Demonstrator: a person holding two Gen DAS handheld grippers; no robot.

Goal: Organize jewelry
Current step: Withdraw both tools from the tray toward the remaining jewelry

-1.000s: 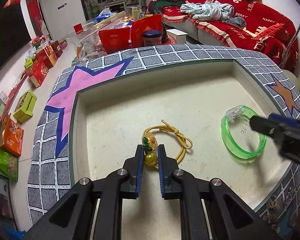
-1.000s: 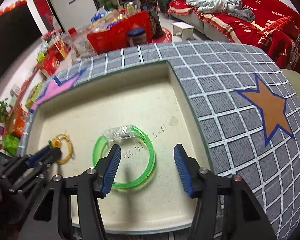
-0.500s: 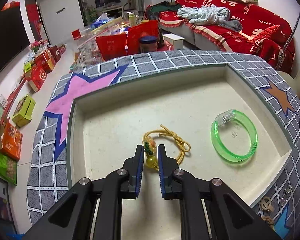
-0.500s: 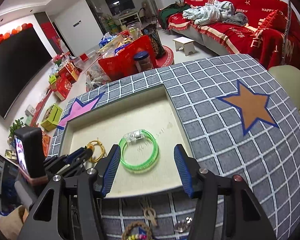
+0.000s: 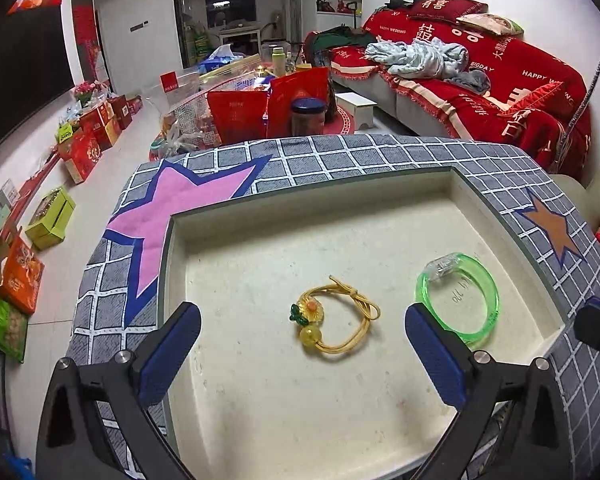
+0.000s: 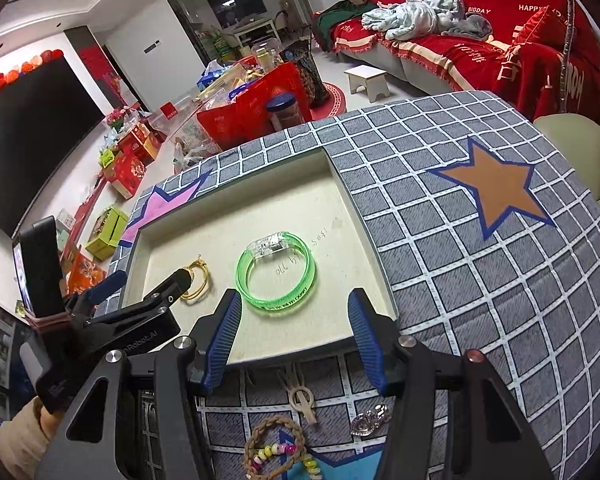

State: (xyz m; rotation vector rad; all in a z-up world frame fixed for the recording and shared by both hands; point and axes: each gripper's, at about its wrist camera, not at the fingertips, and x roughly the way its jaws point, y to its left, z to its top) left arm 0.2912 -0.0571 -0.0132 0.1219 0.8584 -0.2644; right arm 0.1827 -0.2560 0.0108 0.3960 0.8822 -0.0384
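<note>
Nearest, on the grey checked cloth (image 6: 440, 264) in front of the tray: a braided brown cord bracelet with coloured beads (image 6: 276, 446), a small wooden clip (image 6: 302, 396) and a silvery charm (image 6: 370, 420), lying apart from one another.

Right gripper (image 6: 296, 332) hovers above the tray's near rim, blue-padded jaws spread wide, nothing between them.

Left gripper (image 5: 302, 350) also gapes wide, empty, above the shallow cream rectangular tray (image 5: 236, 208).

Inside the tray: a yellow cord bracelet with a flower charm and amber bead (image 5: 332, 322), lying flat between the left fingers in that view; beside it, apart, a translucent green plastic bangle with a clear clasp (image 6: 276, 272).

Beyond: red sofa (image 5: 500, 80).
</note>
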